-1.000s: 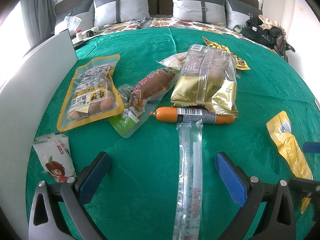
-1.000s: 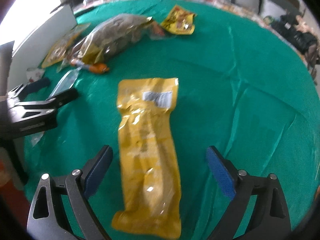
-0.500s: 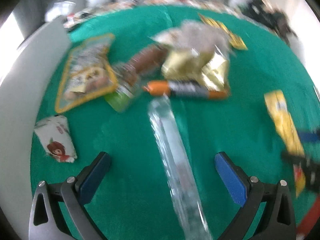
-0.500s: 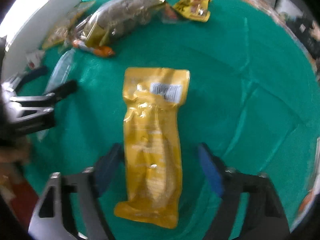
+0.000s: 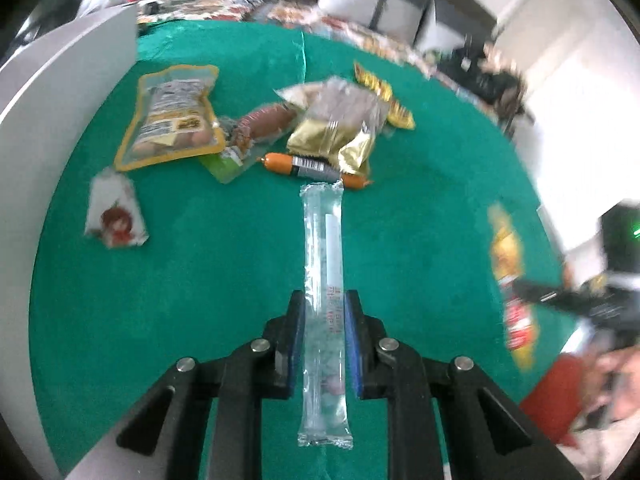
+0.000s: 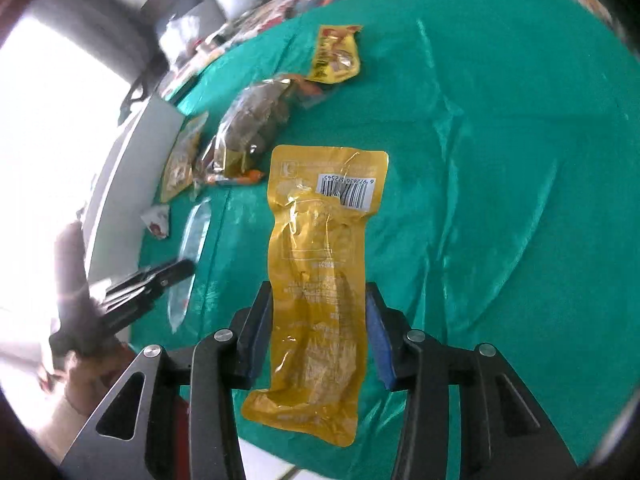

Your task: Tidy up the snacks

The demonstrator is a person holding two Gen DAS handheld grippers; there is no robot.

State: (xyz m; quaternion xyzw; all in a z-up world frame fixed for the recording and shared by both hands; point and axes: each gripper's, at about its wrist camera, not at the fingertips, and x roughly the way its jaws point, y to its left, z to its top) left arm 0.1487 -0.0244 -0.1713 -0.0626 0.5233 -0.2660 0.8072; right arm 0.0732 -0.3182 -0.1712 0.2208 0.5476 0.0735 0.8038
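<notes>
My left gripper [image 5: 323, 314] is shut on a long clear plastic snack tube [image 5: 323, 264] that points away over the green cloth [image 5: 200, 272]. My right gripper [image 6: 320, 312] is shut on a long yellow snack pouch [image 6: 320, 264] with a barcode at its far end. The pouch also shows blurred in the left wrist view [image 5: 510, 276]. The clear tube and left gripper show in the right wrist view [image 6: 192, 248]. A pile of snacks lies beyond: a gold-and-clear bag [image 5: 340, 128], an orange sausage [image 5: 312, 166] and a yellow-edged pouch [image 5: 172, 116].
A small white packet with a red fruit picture [image 5: 114, 212] lies at the left. A yellow packet [image 6: 334, 54] lies far back. A white panel [image 5: 48, 92] borders the left side. Pillows [image 5: 360, 4] and a dark bag [image 5: 488, 76] lie behind.
Both grippers went from wide open to shut, the left on the clear tube and the right on the yellow pouch. Both views have shifted and tilted.
</notes>
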